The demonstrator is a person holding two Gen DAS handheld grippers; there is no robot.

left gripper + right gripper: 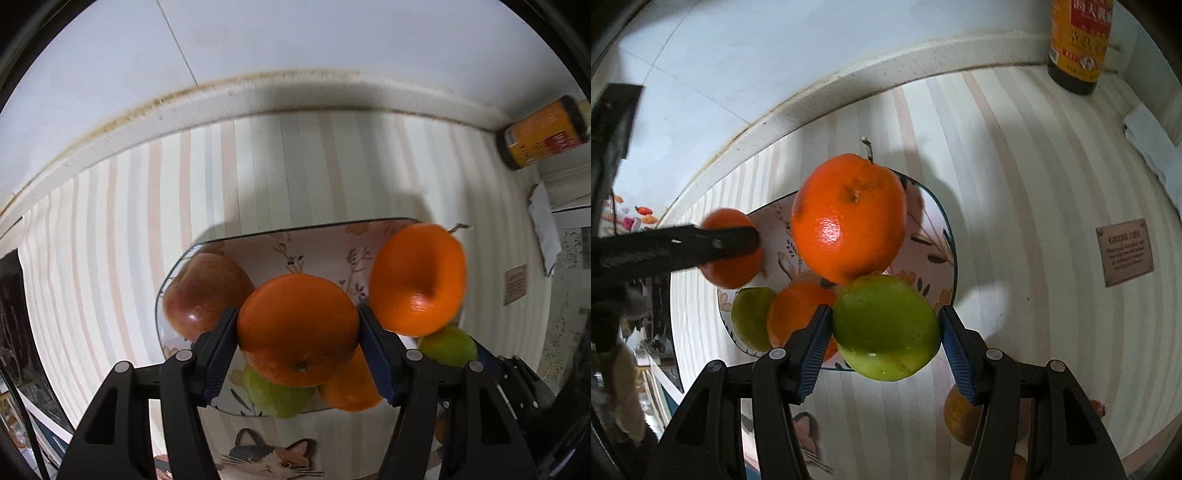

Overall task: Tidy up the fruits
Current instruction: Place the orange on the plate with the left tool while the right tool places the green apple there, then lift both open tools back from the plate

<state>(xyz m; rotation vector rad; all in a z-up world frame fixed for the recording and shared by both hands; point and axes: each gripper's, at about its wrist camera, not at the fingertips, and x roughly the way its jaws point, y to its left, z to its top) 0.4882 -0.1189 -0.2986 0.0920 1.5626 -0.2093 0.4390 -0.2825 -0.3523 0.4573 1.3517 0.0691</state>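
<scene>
Gripped between blue-padded fingers, the round orange (pixel 297 330) rides in the left gripper (pixel 297 350) above the floral ceramic plate (pixel 317 245) — jaws shut on it. Beside that plate's near rim the right gripper (pixel 885 332) clamps a green lime-like fruit (pixel 886 326). Judging by the crowding, each should lower slowly into a bare patch of plate — clear of the red apple (pixel 203 291) — before releasing.
</scene>
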